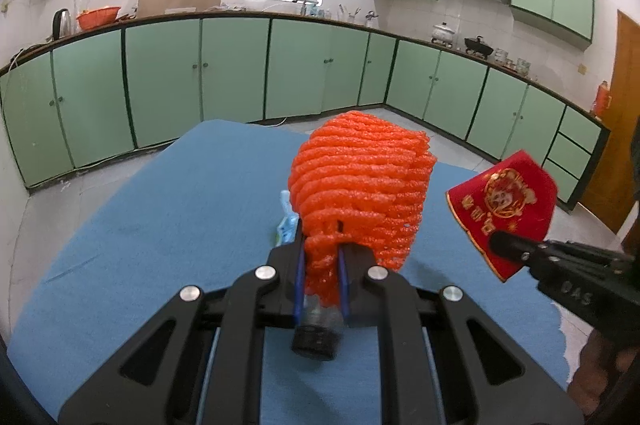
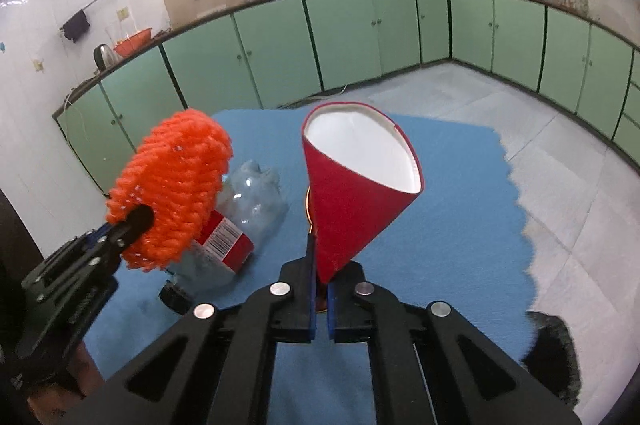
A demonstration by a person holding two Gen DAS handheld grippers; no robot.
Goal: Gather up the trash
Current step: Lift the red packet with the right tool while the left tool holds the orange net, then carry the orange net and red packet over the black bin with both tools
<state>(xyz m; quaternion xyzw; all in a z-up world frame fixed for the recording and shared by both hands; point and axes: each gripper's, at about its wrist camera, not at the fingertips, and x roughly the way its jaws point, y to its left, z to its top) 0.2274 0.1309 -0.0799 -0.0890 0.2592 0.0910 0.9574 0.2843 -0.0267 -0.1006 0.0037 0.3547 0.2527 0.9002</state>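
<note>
While the left gripper (image 1: 322,265) has its fingers (image 1: 298,261) pinched narrowly on the lower end of an orange foam fruit net (image 1: 360,185), the net stands up above the blue cloth (image 1: 180,209) that covers the counter. In the right wrist view the same left gripper (image 2: 132,225) comes in from the left edge with the orange foam fruit net (image 2: 176,193) bunched at its tip, lifted clear of the cloth. Just behind and below the net lies a crushed clear plastic bottle (image 2: 252,201) on its side on the blue cloth (image 2: 440,245), its red label (image 2: 230,243) with a barcode facing up and its black cap (image 2: 174,299) toward the near edge. In the left wrist view, part of that bottle and its black cap (image 1: 314,343) show directly under the left gripper.

Further right, the right gripper (image 2: 320,289) holds a squashed red paper cup (image 2: 352,201) by its base, the fingers (image 2: 308,289) closed tight on it, the white inside of the cup facing up and away. The cup is raised off the cloth. From the left wrist view the red paper cup (image 1: 504,209) shows a gold printed emblem, gripped at its lower edge by the right gripper (image 1: 504,245), to the right of the net and apart from it.

Green cabinets (image 1: 232,65) line the walls behind the counter.
</note>
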